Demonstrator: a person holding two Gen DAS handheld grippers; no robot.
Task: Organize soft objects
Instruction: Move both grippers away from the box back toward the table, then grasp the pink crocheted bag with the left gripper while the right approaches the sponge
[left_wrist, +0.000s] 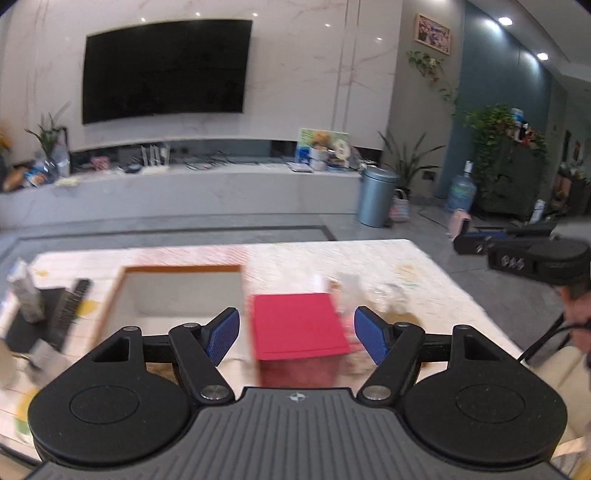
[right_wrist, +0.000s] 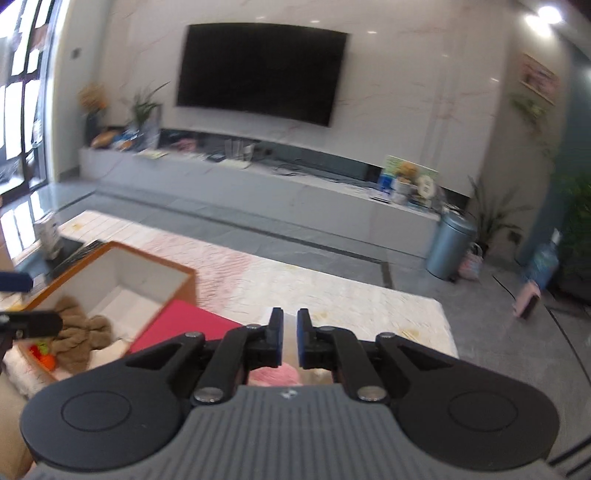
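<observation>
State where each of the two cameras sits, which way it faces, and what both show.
Left wrist: sits behind the open left gripper, facing the black wall television over the flat red folder; the right gripper and a hand show.
Right wrist: behind the right gripper, jaws slightly apart and empty, facing the same wall.
Shared: television, folder, orange-rimmed white storage box.

Bright ceiling spotlights; motion blur throughout; fisheye-bent edges.

Fuzzy brown cloth in wood-rimmed matt white box; glossy black television; brushed-metal bin
</observation>
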